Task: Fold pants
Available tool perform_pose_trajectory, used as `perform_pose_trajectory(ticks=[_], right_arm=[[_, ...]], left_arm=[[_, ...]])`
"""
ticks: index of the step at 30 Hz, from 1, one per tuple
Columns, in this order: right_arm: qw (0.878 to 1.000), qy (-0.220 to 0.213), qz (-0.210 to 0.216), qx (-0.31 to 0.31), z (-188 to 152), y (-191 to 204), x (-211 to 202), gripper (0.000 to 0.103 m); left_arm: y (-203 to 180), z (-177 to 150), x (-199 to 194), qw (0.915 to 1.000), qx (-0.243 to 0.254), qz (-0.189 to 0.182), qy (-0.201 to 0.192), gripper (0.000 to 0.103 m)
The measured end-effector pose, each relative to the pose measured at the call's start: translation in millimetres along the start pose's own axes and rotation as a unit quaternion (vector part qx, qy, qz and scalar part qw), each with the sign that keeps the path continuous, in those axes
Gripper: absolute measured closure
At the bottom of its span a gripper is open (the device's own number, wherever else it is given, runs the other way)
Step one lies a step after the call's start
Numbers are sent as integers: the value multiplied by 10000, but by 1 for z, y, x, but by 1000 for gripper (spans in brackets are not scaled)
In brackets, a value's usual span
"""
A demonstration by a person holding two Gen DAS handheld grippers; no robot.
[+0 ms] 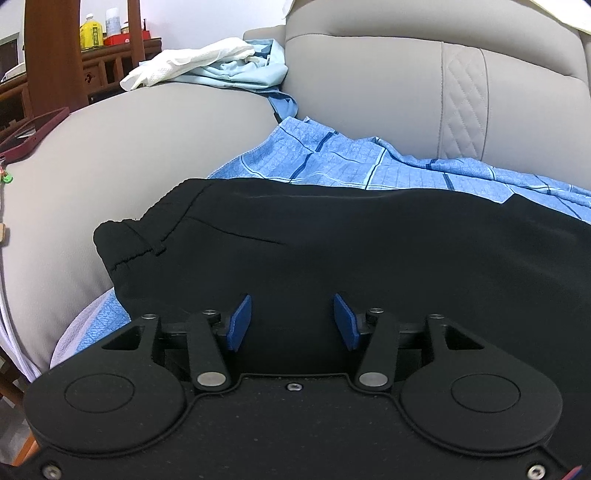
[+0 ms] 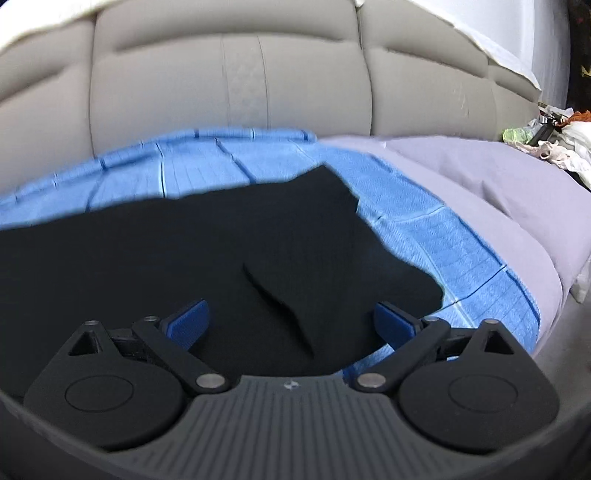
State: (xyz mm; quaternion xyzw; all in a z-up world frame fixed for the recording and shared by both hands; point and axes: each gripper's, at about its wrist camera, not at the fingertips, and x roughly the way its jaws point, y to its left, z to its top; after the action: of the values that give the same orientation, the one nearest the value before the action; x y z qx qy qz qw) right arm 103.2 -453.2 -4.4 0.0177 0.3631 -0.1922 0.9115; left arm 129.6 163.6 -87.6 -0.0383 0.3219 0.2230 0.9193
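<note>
Hidden parts: the black fabric pants [image 1: 332,251] run out of the left wrist view at the right edge, and their near part lies under both tools; the right wrist view is blurred, so the folds are hard to read.
Pants place: they lie flat on a blue checked cloth [image 1: 332,155] spread over the seat of a beige leather sofa [image 1: 388,74], the elastic waistband [image 1: 125,240] at the left end and a leg end [image 2: 332,192] at the right.
Left gripper [image 1: 292,321]: half open, blue pads apart above the pants, no fabric pinched between them.
Right gripper [image 2: 291,325]: wide open over the leg part, holding nothing; a crease [image 2: 280,306] lies between its fingers.
Around: white and pale blue crumpled clothes [image 1: 207,66] on the sofa arm, a grey sheet [image 2: 498,192] beside the blue cloth, a yellow bottle [image 1: 91,33] on a wooden cabinet behind.
</note>
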Motion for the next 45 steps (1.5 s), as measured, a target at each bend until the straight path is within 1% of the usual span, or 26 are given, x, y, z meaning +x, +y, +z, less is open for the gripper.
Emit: perform_pose_trajectory(ticks=[2,4,6,8,10,11,14,16,18,19,22,25,28,29,30,31,32,33,34,36,38,40,42,43,44,45], right_arm=[[9983,80,-397,410,1,-11,9,4],[9908,156,-849,1046,1,-31,15,7],[9818,145,-1040,1584,-2,-50,16,7],[9754,87,-1117,1901,-7,-61,13,7],[9718,92,-1117,2076,-11,-66,10,10],[9701,84,-1005,2206,-13,-68,8,10],[9653,-126,-407,2578,-18,-72,-1,10],[9680,-135,-132,2503,-17,-68,-1,10],[9736,-81,-218,2272,-13,-59,5,10],[9764,-87,-294,2136,-12,-54,8,12],[9808,-173,-313,1917,-8,-46,13,12],[9834,-320,-65,1786,-4,-43,18,13],[9796,-437,200,1951,1,-47,23,14],[9779,-461,252,2022,2,-48,24,15],[9765,-482,297,2080,4,-49,25,23],[9755,-488,310,2124,7,-50,27,39],[9746,-468,288,2171,9,-50,28,51],[9733,-407,267,2241,12,-51,29,77],[9711,-330,310,2342,14,-52,32,80],[9709,-250,375,2351,20,-49,33,83],[9751,-167,258,2198,34,-38,30,84],[9774,-319,405,2048,52,-17,21,85],[9859,-541,570,1476,76,26,6,85],[9905,-667,719,969,86,59,-5,85],[9914,-755,980,421,91,96,-16,85],[9877,-799,1336,-110,91,135,-27,85]], left_arm=[[2,0,1,10000,-18,-12,8,53],[3,0,1,10000,-48,-17,6,52],[3,-1,1,10000,-44,-9,-14,52],[2,-2,1,10000,-29,17,-29,52],[1,0,-1,10000,-67,40,-6,54],[1,1,-4,9999,-117,0,-3,55],[-6,6,-27,9991,-70,-309,-271,56],[-19,10,-47,9968,122,-615,-504,55],[-34,11,-65,9927,248,-1039,-554,55],[-42,9,-72,9898,298,-1298,-512,55],[-69,0,-88,9784,486,-1976,-373,55],[-99,-18,-97,9647,688,-2533,-218,54],[-128,-38,-100,9524,893,-2914,-43,53],[-136,-44,-99,9507,972,-2946,37,53],[-143,-51,-96,9511,1024,-2910,155,53],[-148,-55,-93,9516,1063,-2874,246,50],[-151,-61,-97,9518,1182,-2830,48,48],[-155,-66,-101,9506,1398,-2770,-21,44],[-158,-71,-105,9496,1562,-2717,-89,44],[-156,-77,-109,9448,1661,-2821,-119,44],[-147,-77,-109,9437,1536,-2929,-73,44],[-130,-74,-105,9458,1205,-3017,9,46],[-110,-67,-96,9501,747,-3027,131,49],[-97,-63,-91,9524,468,-3006,190,54],[-85,-58,-85,9543,192,-2972,233,57],[-71,-54,-79,9556,-101,-2932,273,63]])
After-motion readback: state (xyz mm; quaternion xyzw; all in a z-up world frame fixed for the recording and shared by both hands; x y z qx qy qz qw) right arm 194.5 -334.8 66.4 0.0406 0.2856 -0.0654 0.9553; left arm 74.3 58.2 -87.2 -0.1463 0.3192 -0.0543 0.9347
